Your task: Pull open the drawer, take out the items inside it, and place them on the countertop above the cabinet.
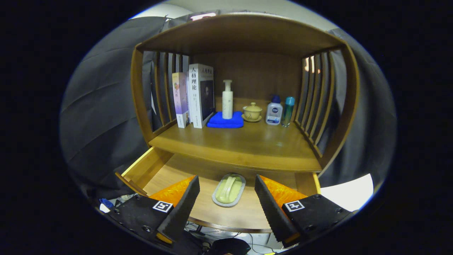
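Note:
The wooden drawer (152,166) under the cabinet's countertop (244,145) stands pulled open. Inside it lies a pale green oval box with a grey rim (229,189), flat on the drawer floor. My gripper (226,205) is open, hovering above the drawer, with the oval box between its two fingers and slightly ahead of their tips. Nothing is held.
At the back of the countertop stand two books (196,95), a white pump bottle (227,99) on a blue cloth (226,121), a small lidded cup on a saucer (252,112), a clear bottle with blue cap (274,111) and a teal bottle (288,110). Slatted side walls flank the shelf.

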The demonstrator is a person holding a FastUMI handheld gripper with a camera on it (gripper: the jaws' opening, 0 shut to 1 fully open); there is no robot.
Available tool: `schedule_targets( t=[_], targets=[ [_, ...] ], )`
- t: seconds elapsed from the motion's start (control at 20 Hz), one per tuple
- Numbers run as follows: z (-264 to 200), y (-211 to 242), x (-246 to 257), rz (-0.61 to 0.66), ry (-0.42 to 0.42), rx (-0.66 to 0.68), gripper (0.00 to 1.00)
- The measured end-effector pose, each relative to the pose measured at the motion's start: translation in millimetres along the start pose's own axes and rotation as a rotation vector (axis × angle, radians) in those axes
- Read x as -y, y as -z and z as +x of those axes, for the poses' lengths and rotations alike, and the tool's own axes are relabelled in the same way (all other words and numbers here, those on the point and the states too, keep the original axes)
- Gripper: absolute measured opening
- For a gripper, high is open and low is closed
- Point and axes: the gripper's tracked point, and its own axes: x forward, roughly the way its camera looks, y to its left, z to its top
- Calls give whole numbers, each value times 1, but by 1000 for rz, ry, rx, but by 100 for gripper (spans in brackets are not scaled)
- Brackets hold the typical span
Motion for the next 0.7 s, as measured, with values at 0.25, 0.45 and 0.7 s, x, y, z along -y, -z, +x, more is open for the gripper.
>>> schedule_targets(
  t=[0.25,0.45,0.7],
  targets=[
    [48,24,1,62,-49,-160,98],
    [80,45,3,106,-71,-258,98],
    [109,69,4,94,-50,-351,98]
  ],
)
